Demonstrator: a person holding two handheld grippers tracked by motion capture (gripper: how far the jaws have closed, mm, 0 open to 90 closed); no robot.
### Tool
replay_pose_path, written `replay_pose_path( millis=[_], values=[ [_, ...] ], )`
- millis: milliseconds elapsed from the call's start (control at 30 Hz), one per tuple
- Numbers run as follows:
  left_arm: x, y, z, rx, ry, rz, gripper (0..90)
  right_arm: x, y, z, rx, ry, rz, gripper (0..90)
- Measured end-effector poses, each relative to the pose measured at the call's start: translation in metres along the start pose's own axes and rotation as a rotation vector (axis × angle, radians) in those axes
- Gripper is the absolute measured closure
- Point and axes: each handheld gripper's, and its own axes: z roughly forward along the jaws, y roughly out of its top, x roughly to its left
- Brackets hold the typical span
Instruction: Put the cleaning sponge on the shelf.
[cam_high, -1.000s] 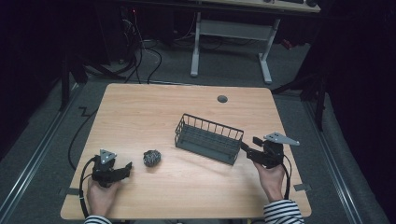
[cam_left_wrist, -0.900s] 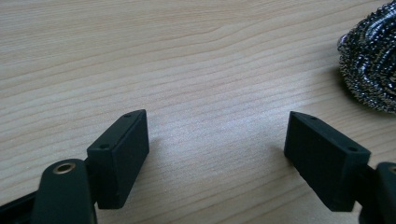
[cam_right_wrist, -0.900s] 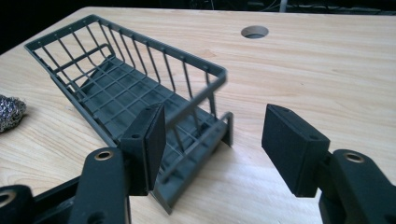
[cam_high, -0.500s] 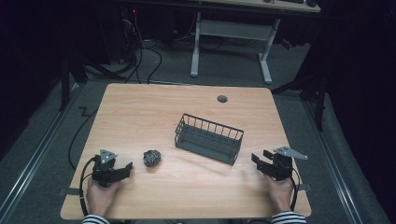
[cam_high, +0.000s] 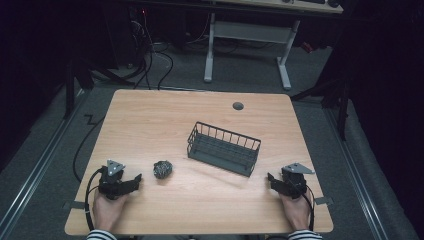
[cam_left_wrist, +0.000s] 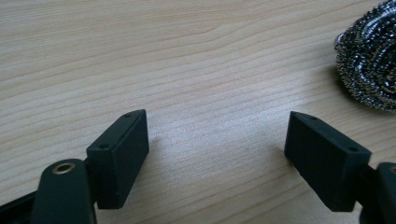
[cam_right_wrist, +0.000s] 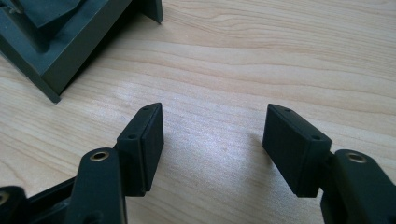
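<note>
Steel scourer (cam_high: 162, 169) lies just right of my left gripper (cam_high: 136, 178); wire basket (cam_high: 224, 149) sits centre-right, empty. My right gripper (cam_high: 270, 178) has dropped from beside the basket to the near edge, jaws just widening. Left gripper view: jaws released, scourer (cam_left_wrist: 369, 58) far right; swing right, straddle it. Right gripper view: jaws released, empty.

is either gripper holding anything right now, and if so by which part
Nothing is held. The left gripper and the right gripper both stand with open jaws over bare wood; the round steel-wool scourer and the dark wire basket lie untouched.
</note>
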Motion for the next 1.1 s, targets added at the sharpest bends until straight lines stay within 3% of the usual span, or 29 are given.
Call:
replay_pose_path(
  millis=[133,567,900,1100],
  values=[
    [0.003,0.000,-0.001,-0.004,-0.020,-0.026,22.1,-0.002,0.000,0.001,0.009,0.013,0.026,36.3],
    [0.007,0.000,-0.015,-0.024,-0.083,-0.059,18.3,-0.002,0.000,0.001,0.011,0.009,0.030,35.6],
    [0.003,-0.005,-0.029,-0.020,-0.108,-0.051,16.3,-0.002,0.000,0.001,0.010,0.010,0.027,35.1],
    [-0.008,-0.005,-0.033,-0.014,-0.136,-0.024,15.7,-0.002,0.000,0.001,0.012,0.010,0.027,34.8]
  ],
)
